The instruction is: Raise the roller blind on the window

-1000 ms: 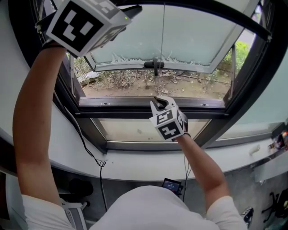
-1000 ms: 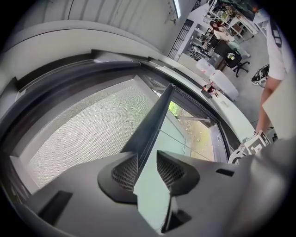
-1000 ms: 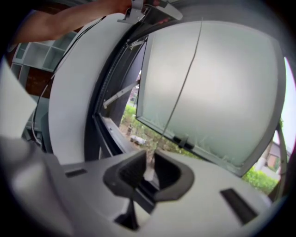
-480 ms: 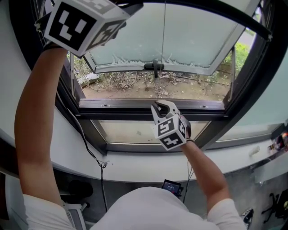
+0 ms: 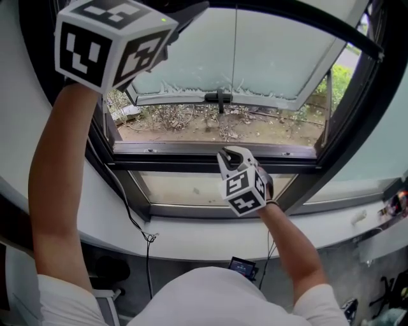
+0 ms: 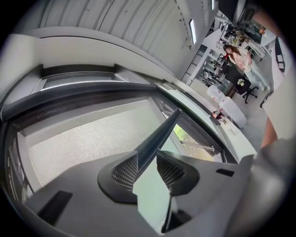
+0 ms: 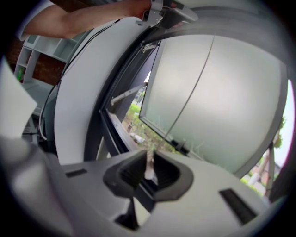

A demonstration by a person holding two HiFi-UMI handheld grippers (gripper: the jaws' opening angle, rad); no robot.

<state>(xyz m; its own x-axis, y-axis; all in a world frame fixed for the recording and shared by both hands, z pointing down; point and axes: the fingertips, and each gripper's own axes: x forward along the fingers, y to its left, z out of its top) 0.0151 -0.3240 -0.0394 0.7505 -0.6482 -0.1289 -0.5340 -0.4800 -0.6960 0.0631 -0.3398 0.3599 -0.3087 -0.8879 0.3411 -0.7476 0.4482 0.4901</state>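
The roller blind's dark bottom bar (image 5: 319,22) arcs across the top of the window. My left gripper (image 5: 194,9) is raised at the upper left. In the left gripper view the left gripper (image 6: 148,169) is shut on that bar (image 6: 162,134), with the pale mesh blind fabric (image 6: 83,139) beyond it. A thin pull cord (image 5: 231,51) hangs down the middle of the window. My right gripper (image 5: 228,153) sits low at the centre, by the lower frame. Its jaws have just been closing, and the right gripper (image 7: 149,172) is shut on the cord's small white end piece (image 7: 149,165).
A frosted pane (image 5: 268,57) is tilted open outward, its handle (image 5: 220,97) at the bottom edge. Soil and plants lie outside. A white sill (image 5: 204,232) runs below, with a black cable (image 5: 131,213) hanging at the left. A person sits at desks (image 6: 233,53) far behind.
My left gripper has risen and rolled with the bar, its marker cube now larger in view. The right gripper has stayed almost in place at the cord.
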